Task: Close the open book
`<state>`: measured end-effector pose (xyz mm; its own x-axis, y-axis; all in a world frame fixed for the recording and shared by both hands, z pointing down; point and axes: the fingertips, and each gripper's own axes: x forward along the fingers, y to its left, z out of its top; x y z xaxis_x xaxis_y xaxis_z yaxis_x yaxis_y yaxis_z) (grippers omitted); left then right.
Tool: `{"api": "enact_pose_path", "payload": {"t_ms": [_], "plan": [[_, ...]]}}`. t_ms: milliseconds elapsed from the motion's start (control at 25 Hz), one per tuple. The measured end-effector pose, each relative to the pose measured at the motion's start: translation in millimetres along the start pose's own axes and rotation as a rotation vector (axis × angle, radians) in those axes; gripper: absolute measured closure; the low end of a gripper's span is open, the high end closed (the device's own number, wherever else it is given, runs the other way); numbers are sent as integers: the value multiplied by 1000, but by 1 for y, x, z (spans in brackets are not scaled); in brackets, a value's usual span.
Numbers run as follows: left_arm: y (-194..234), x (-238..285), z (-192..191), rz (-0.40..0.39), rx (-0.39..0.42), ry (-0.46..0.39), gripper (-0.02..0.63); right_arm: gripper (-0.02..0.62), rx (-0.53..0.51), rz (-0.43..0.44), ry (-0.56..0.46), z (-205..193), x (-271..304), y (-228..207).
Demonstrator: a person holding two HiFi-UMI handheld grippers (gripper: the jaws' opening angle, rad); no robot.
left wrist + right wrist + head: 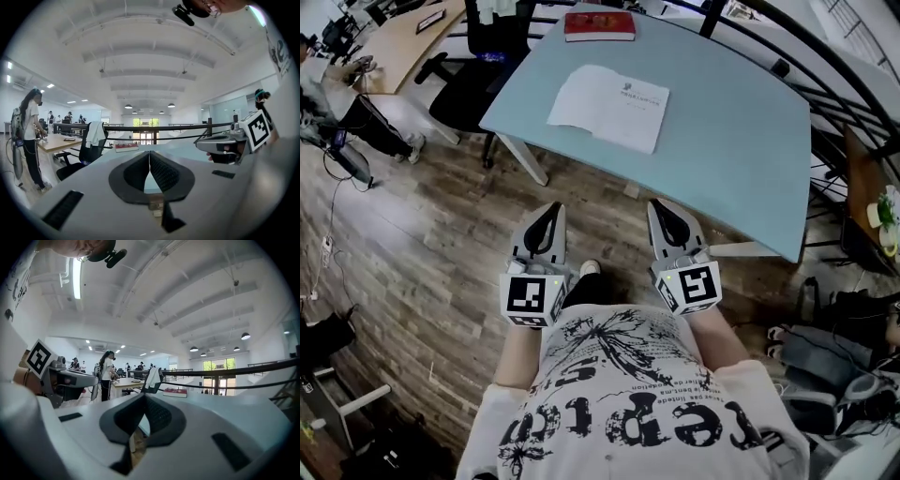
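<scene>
The open book [609, 108] lies flat with white pages up on the light blue table [741, 141], near the table's front edge. A closed red book [600, 25] rests at the far edge and shows small in the left gripper view [126, 147] and the right gripper view [174, 392]. My left gripper [551, 210] and right gripper [665, 208] hang side by side over the wooden floor, short of the table, both pointing toward it. Both are shut with nothing held, the left [149, 153] and the right [144, 395] alike. The jaws hide the open book in both gripper views.
A black office chair [478, 56] with a white garment [96, 133] stands at the table's left. A wooden desk [403, 42] lies further left, with a person [28, 136] standing by it. A black railing [825, 66] curves behind the table. Bags [844, 347] sit on the floor at right.
</scene>
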<state>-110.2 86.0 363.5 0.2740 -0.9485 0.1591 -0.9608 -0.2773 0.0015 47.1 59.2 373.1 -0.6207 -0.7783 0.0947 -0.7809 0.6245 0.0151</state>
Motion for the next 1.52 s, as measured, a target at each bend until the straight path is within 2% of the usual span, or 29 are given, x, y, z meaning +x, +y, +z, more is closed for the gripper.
{"api": "enact_pose_path", "payload": {"t_ms": [280, 560, 1040, 1280, 1400, 1520], "plan": [[63, 61, 17, -66, 1, 30, 588, 586, 23, -82, 31, 9, 79, -18], [84, 118, 3, -87, -7, 79, 588, 586, 27, -116, 55, 4, 133, -53], [111, 236, -9, -10, -44, 154, 588, 586, 24, -29, 99, -5, 228, -134], [112, 268, -42, -2, -54, 230, 588, 586, 33, 12, 153, -32, 257, -156], [117, 273, -71, 11, -95, 299, 588, 586, 41, 14, 185, -47, 267, -157], [125, 277, -101, 22, -169, 369, 586, 586, 43, 19, 212, -59, 278, -155]]}}
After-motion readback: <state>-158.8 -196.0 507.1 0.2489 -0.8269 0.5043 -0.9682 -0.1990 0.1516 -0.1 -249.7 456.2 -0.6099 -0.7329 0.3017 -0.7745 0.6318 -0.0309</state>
